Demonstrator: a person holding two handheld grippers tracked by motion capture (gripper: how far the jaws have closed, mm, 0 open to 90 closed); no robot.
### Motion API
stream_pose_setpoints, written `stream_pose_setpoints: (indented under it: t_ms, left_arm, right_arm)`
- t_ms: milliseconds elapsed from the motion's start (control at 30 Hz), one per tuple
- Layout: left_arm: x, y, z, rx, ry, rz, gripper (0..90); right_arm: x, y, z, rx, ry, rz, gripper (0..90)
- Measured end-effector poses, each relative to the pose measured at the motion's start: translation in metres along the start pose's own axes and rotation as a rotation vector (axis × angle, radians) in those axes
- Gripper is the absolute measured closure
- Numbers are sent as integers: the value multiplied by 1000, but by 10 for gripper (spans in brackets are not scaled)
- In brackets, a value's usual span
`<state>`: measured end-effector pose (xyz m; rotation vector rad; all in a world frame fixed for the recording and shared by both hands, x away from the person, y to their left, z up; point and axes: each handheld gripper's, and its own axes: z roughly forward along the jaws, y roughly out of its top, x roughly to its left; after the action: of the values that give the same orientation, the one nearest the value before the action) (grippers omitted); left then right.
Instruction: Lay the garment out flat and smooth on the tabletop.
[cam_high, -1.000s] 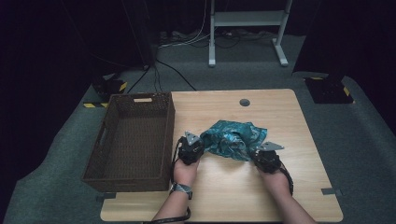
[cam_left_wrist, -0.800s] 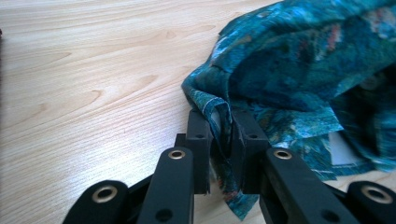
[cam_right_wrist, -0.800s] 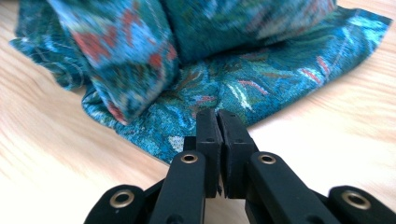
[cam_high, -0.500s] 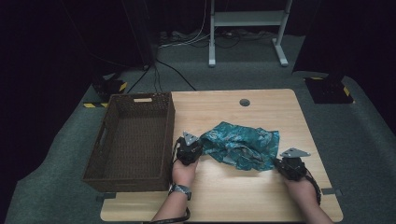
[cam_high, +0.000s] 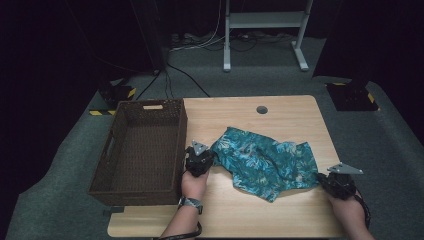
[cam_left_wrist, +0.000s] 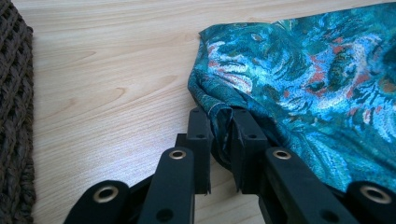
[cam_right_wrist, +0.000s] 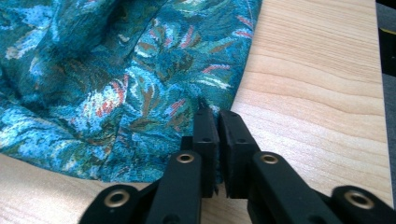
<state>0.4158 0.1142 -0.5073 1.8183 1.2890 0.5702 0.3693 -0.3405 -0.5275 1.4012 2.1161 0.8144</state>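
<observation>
Cloth spread wider btwn both grippers; basket waits empty.

High view: vs the earlier frames, right gripper (cam_high: 325, 181) has pulled out toward the table's (cam_high: 280, 107) right edge, away from the basket (cam_high: 145, 147), so the teal cloth (cam_high: 265, 162) now lies stretched flat, not bunched. Left gripper (cam_high: 204, 159) sits just beside the basket's right wall, unmoved, pinning the cloth's near-basket corner. Prob. spreading for a fold, then into the basket.
Left gripper view: jaws clenched on a bunched cloth corner (cam_left_wrist: 219, 116); basket weave (cam_left_wrist: 16, 116) at frame edge.
Right gripper view: jaws nearly together, nipping the cloth hem (cam_right_wrist: 205, 105), far side from the basket.
Around: cables (cam_high: 200, 42) and stand legs (cam_high: 227, 62) beyond the basket; nothing blocks the way.
</observation>
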Motion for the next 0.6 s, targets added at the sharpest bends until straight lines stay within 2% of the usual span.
stream_pose_setpoints:
  t_ms: [100,167,267,400,600]
  left_arm:
    - [-1,-1,0,2,8,7,771]
    - [-1,-2,1,7,16,6,725]
    - [2,-5,3,21,32,-3,589]
    - [4,-9,8,50,41,12,477]
    - [1,-10,18,89,18,36,416]
  right_arm:
    - [1,1,0,-6,-15,4,763]
    - [4,2,-1,-20,-19,4,711]
    - [11,8,-5,-50,-14,-6,641]
    - [16,9,-8,-67,0,6,547]
    - [16,5,-4,-64,6,46,462]
